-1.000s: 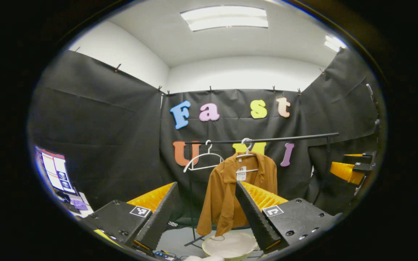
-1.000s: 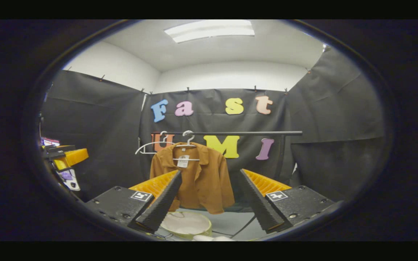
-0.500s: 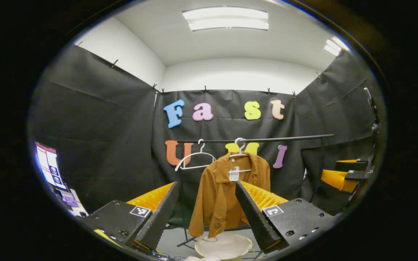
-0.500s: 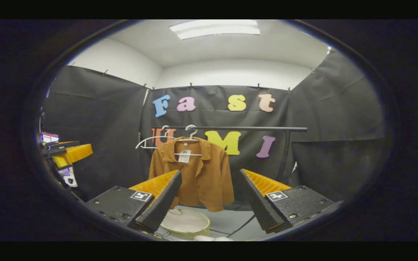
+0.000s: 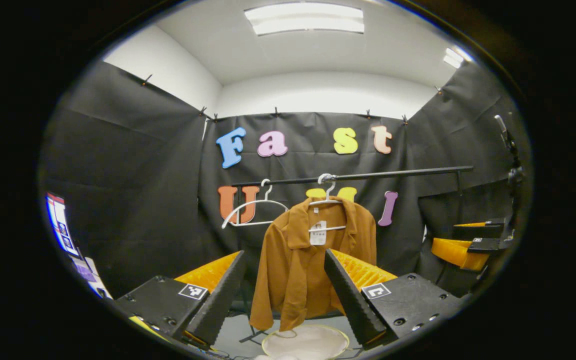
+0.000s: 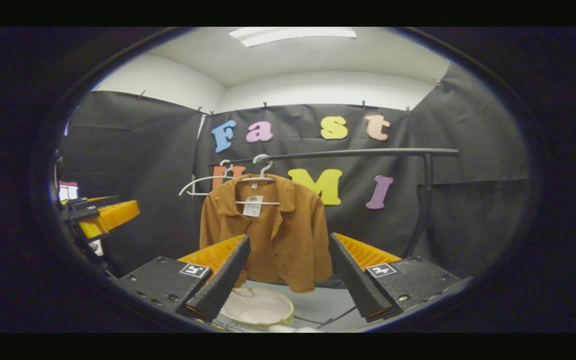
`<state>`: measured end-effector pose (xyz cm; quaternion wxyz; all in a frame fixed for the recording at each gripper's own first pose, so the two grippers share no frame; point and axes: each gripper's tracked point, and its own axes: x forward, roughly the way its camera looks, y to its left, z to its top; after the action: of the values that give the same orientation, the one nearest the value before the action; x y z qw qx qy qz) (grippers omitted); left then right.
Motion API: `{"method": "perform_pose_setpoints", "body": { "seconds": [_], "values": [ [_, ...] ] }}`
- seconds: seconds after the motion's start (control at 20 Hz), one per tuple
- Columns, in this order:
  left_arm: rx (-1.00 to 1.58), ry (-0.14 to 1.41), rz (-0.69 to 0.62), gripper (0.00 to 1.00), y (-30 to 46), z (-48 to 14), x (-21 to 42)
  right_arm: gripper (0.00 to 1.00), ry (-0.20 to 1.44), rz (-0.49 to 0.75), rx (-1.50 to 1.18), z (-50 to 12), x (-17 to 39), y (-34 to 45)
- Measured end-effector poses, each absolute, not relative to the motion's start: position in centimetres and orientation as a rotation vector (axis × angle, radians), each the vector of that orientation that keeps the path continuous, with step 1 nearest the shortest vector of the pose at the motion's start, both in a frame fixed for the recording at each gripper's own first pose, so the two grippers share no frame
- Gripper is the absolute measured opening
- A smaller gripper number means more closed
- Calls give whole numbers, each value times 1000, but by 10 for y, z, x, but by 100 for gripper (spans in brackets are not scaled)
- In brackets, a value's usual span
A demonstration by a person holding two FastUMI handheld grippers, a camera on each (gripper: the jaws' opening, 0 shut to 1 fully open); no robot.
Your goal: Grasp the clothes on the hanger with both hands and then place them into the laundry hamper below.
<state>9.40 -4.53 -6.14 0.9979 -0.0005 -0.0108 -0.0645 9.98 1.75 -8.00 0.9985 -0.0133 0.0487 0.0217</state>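
A brown jacket (image 5: 293, 270) (image 6: 278, 235) hangs on a white hanger (image 5: 326, 192) (image 6: 263, 170) from a black rail (image 5: 393, 174) (image 6: 358, 152). Below it on the floor stands a round laundry hamper (image 5: 344, 341) (image 6: 290, 315) with a pale lining. In the left gripper view my left gripper (image 5: 284, 252) is open, short of the jacket and aimed at its middle. My right gripper (image 6: 290, 236) is open too, facing the jacket's lower half from a distance. Nothing is between either pair of fingers.
An empty white hanger (image 5: 253, 212) (image 6: 203, 182) hangs on the rail left of the jacket. The right gripper (image 5: 468, 245) shows at the right edge, the left gripper (image 6: 100, 215) at the left edge. A lit screen (image 5: 60, 225) stands far left. The rail's upright post (image 6: 423, 205) is at the right.
Both grippers have moved closer to the jacket, which looks larger, and the rail sits higher in both views. Both grippers stay open.
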Motion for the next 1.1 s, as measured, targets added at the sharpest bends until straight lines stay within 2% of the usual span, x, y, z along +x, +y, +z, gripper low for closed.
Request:
{"method": "perform_pose_setpoints", "body": {
  "seconds": [0.1, 0.2, 0.3, 0.35, 0.4, 0.5, 0.6, 0.75, 0.85, 0.95, 1.0, 1.05, 1.1],
  "values": [
    [-9, -22, -140, 96, -63, -69, 120, 99, 114, 63, -20, -88, 129, 12],
    [-17, -22, -145, 100, -79, -74, 151, 98, 127, 79, -25, -94, 156, 5],
    [-20, -26, -138, 100, -93, -78, 187, 98, 129, 102, -33, -97, 183, -1],
    [-28, -21, -136, 96, -99, -84, 207, 99, 132, 112, -41, -99, 197, -4],
    [-38, -24, -133, 100, -106, -87, 225, 99, 138, 121, -50, -103, 208, -8],
    [-48, -14, -119, 100, -114, -97, 260, 100, 144, 145, -59, -107, 230, -11],
    [-43, 3, -95, 96, -116, -108, 291, 98, 147, 164, -65, -113, 250, -12],
    [-14, 57, -38, 96, -106, -128, 329, 100, 169, 191, -48, -123, 277, -9],
    [-21, 68, -16, 100, -102, -132, 347, 99, 179, 208, -33, -128, 291, -4],
    [-29, 94, 14, 92, -96, -141, 358, 99, 186, 224, -28, -132, 305, 3],
    [-22, 103, 37, 96, -90, -144, 362, 99, 186, 230, -27, -134, 312, 6],
    [-13, 104, 55, 96, -84, -146, 364, 100, 184, 235, -24, -132, 320, 9],
    [-5, 103, 69, 100, -81, -147, 365, 99, 177, 235, -19, -131, 329, 12]
  ]
}}
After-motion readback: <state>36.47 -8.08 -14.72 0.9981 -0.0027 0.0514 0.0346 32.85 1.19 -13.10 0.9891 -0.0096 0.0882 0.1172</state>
